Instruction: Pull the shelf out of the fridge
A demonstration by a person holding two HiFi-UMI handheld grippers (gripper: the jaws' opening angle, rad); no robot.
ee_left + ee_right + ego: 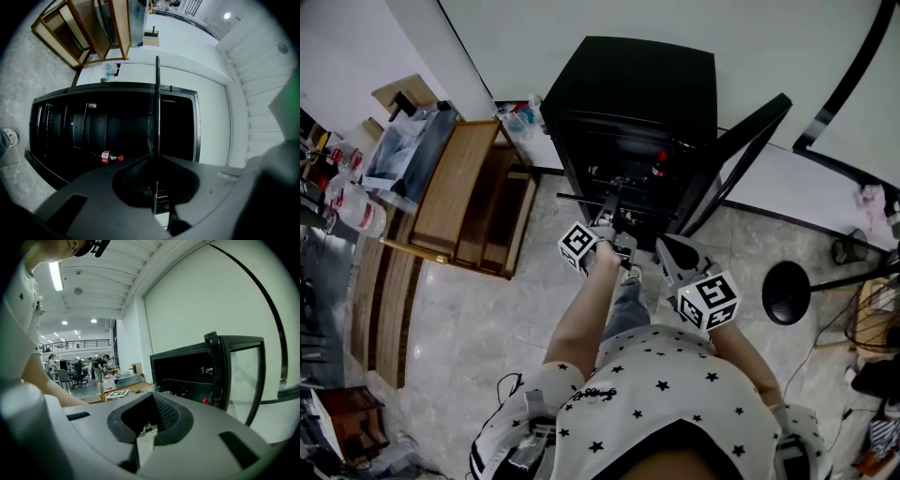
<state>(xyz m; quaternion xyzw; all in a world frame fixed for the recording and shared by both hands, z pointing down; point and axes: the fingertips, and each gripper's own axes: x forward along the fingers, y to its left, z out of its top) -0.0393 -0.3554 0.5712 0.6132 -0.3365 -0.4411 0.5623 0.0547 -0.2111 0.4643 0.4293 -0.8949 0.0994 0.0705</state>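
- Head view: pale tiled floor (487, 319); black fridge (637, 84) upper centre, door open. The left gripper (611, 214) is at its front, the right gripper (668, 247) lower right.
- Left gripper view: jaws clenched on the thin shelf (157, 103), frame centre.
- Right gripper view: jaws closed, empty.

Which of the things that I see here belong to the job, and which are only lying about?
Job: fridge, its open door, shelf, left gripper shut on it.
Lying about: red-capped bottle in the fridge, wooden rack, black stand base.
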